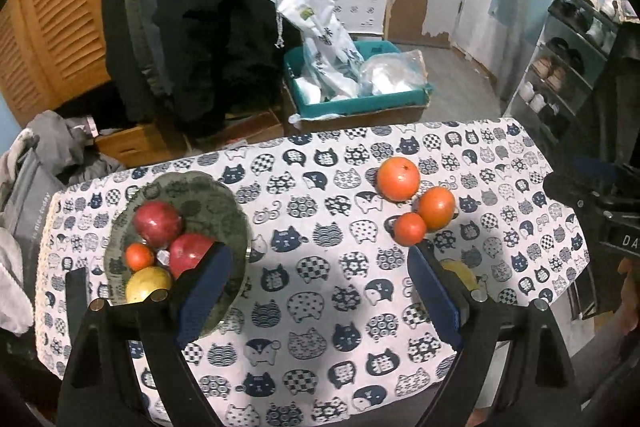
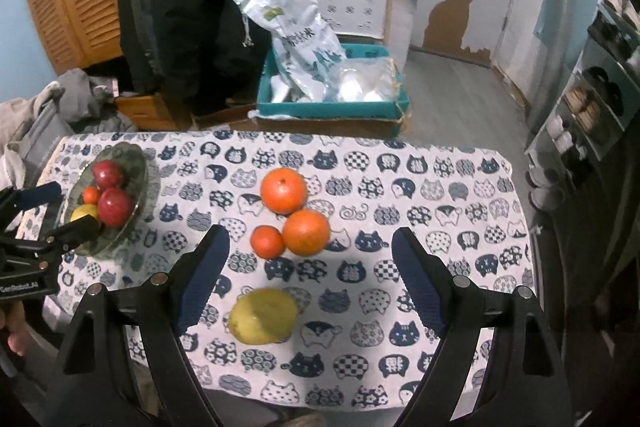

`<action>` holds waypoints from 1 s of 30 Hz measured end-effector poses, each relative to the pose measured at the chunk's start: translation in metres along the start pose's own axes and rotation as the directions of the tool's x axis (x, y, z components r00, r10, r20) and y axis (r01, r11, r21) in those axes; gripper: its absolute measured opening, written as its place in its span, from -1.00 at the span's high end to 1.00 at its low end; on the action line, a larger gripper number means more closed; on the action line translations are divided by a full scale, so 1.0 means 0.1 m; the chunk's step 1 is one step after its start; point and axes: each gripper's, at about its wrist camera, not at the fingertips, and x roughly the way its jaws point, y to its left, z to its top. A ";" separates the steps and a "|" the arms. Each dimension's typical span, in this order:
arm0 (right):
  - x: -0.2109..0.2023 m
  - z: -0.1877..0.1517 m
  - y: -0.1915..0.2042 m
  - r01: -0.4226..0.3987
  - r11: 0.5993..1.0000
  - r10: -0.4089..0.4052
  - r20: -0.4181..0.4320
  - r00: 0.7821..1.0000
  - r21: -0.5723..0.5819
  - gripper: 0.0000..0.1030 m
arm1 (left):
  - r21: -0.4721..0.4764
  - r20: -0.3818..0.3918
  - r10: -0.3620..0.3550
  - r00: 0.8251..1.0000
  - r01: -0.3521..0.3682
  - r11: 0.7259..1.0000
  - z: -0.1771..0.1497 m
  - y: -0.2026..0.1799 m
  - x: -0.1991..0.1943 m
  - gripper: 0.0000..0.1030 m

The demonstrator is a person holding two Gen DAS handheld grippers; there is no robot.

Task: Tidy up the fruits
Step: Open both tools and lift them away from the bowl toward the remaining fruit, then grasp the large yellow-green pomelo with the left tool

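Lemon point(image 2: 263, 315): lying crosswise, centred under my right gripper point(image 2: 310, 277), jaws gaping wide; left gripper point(image 1: 320, 285) likewise idling empty.

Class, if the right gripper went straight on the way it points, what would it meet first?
Probably the lemon, lying on the tablecloth between the open jaws of the right gripper; the three oranges lie beyond. Depth is uncertain.
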 end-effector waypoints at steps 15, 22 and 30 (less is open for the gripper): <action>0.46 -0.30 -0.35 0.013 0.997 -0.003 -0.149 0.989 0.073 -0.62 | 0.083 -0.127 -0.080 0.989 0.091 0.992 -0.16 -0.57 0.55 -0.76; 0.72 -0.47 -0.51 0.049 0.994 -0.025 -0.223 0.974 0.102 -0.62 | 0.082 -0.199 -0.112 0.974 0.131 0.988 -0.22 -0.79 0.81 -0.76; 0.89 -0.54 -0.66 0.070 0.988 -0.030 -0.269 0.963 0.139 -0.62 | 0.070 -0.288 -0.167 0.943 0.194 0.978 -0.29 -0.99 1.13 -0.76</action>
